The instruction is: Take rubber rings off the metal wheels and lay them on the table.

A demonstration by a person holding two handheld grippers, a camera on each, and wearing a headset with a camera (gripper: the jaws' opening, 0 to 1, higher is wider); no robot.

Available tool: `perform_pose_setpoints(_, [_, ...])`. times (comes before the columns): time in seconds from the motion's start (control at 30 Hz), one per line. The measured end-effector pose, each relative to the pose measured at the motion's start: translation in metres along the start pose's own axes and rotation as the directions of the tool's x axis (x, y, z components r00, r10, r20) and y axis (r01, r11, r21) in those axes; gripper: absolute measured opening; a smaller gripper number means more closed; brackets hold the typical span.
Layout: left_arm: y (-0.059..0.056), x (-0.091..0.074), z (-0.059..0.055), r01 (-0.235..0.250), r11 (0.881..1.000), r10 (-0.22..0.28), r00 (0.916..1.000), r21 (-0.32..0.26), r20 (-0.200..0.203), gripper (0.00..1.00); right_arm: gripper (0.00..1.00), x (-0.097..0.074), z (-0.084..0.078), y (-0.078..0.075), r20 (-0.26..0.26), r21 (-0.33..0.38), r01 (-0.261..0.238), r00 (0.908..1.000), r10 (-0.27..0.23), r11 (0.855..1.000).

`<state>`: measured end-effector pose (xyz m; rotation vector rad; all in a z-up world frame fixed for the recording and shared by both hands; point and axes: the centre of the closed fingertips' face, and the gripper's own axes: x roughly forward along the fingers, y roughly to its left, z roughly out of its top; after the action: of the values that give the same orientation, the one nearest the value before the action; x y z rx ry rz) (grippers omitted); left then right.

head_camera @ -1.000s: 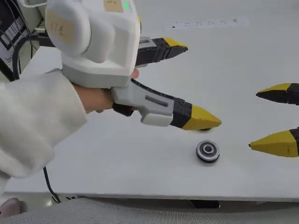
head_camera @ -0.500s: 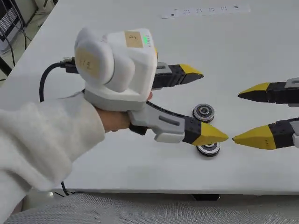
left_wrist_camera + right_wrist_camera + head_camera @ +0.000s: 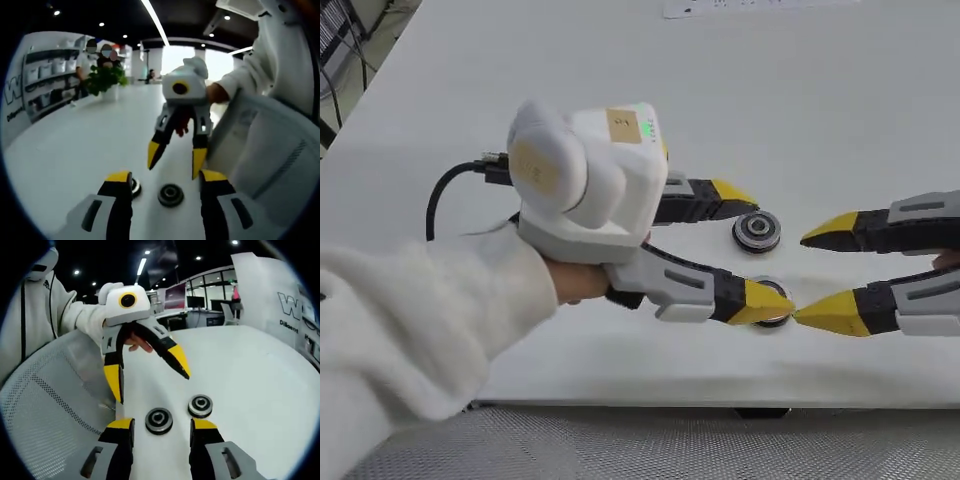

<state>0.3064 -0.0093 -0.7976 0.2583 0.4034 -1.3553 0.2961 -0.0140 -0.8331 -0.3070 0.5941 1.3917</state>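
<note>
Item: 2 metal wheels on white table [image 3: 570,90].
- Near wheel [image 3: 772,300]: by front edge, partly under L gripper's lower tip.
- Far wheel [image 3: 757,229]: just beyond, not touching.
- Rubber rings [image 3: 147,421]: dark, look to be still on both.
- L gripper [image 3: 770,255]: jaws spread, nothing held.
- R gripper [image 3: 802,277]: same, facing it, tips close to near wheel.

Tip: one tong steadies metal hub w/ light clamp. Other nips ring's edge only and peels upward, else wheel prob. skids.

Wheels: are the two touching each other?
Apart. The right gripper view shows a strip of bare table between the nearer wheel and the farther wheel.
</note>
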Motion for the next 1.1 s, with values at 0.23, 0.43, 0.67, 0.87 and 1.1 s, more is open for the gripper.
perform_pose_setpoints(0.23, [-0.004,0.006,-0.011,0.022,1.0,-0.022,0.9995,-0.011,-0.023,0.49,0.31,0.005,-0.007,0.001,-0.016,0.001,-0.005,0.9999,0.005,1.0])
perform_pose_setpoints(0.43, [-0.006,0.01,-0.017,0.038,0.999,-0.038,0.999,-0.007,-0.022,0.42,0.25,0.01,-0.012,0.001,-0.028,0.011,-0.011,0.9995,0.011,1.0])
perform_pose_setpoints(0.67, [-0.006,0.017,-0.032,0.053,0.998,-0.054,0.9969,-0.021,-0.056,0.38,0.2,0.014,-0.022,0.0,-0.061,0.039,-0.003,0.9981,0.006,0.999])
perform_pose_setpoints(0.87, [-0.005,0.021,-0.036,0.054,0.999,-0.054,0.9967,-0.005,-0.06,0.31,0.18,0.015,-0.024,-0.001,-0.066,0.049,0.002,0.9978,0.001,0.999])
perform_pose_setpoints(1.1, [-0.005,0.021,-0.039,0.047,0.999,-0.048,0.9975,-0.028,-0.052,0.22,0.15,0.016,-0.026,0.002,-0.063,0.054,-0.003,0.998,0.007,0.999])
